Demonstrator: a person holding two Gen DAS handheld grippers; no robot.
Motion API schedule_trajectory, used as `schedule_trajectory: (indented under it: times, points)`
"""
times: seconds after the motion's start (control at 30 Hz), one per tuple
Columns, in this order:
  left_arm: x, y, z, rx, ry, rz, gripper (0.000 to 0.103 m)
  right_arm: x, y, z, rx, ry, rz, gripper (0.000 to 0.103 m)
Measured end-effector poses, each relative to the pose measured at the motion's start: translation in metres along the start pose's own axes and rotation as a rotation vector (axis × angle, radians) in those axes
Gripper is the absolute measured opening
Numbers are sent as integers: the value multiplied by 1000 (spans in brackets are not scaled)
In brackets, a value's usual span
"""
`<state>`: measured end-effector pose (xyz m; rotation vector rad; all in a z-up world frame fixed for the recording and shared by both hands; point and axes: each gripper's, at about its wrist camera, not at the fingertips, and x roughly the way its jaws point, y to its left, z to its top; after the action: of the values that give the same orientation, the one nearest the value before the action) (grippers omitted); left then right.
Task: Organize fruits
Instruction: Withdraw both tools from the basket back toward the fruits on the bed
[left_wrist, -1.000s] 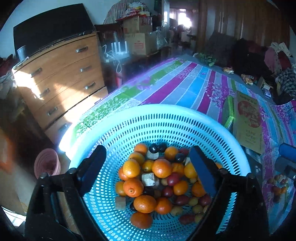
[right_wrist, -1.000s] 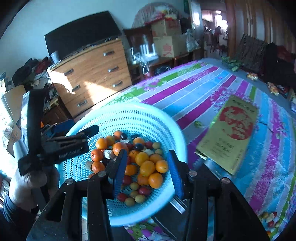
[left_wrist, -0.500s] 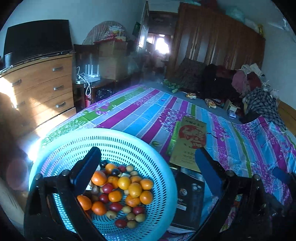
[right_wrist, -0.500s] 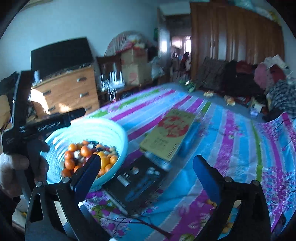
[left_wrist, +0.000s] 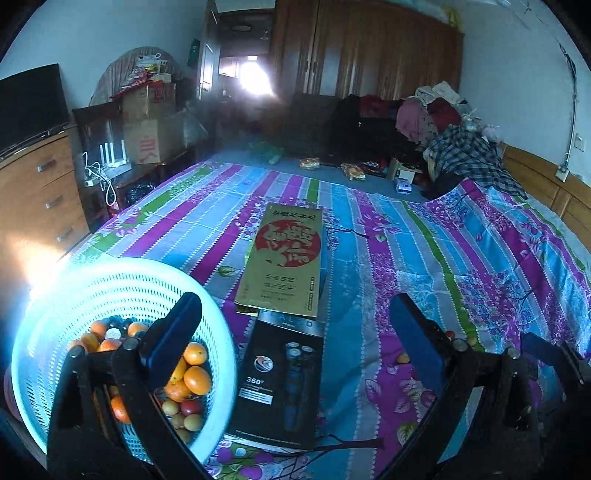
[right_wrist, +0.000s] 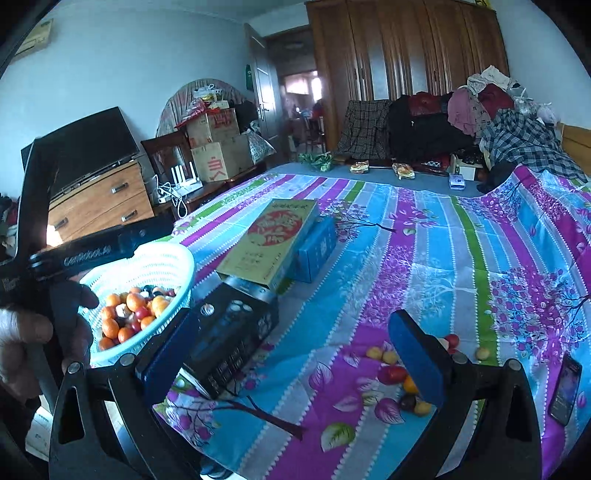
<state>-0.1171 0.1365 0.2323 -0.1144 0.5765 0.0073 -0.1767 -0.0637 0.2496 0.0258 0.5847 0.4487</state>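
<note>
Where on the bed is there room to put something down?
The striped bedspread lies bare from the gold box across to the plaid clothes. It is crowded at the near edge: basket, black box, loose fruits and a phone.

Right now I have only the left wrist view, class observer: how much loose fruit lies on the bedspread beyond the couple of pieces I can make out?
Observer: The right wrist view shows a whole cluster of loose fruit on the bedspread, around one finger of the open right gripper.
Operator: Anything else lying near it?
Observer: A phone lies further right, apart from the fruit.
Operator: What is beside the gold box?
Observer: A blue box, close against its right side.
</note>
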Motion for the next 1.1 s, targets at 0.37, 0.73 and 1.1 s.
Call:
schedule_trajectory:
  times: [0.37, 0.73, 1.1]
  points:
    - [2, -16, -14, -17, 57, -45, 102, 2, -4, -21, -7, 79, 80, 103]
    - [19, -29, -24, 24, 66, -53, 102, 31, 15, -58, -85, 156, 128, 103]
    - [128, -108, -72, 175, 323, -249, 98, 11, -105, -96, 146, 161, -118, 103]
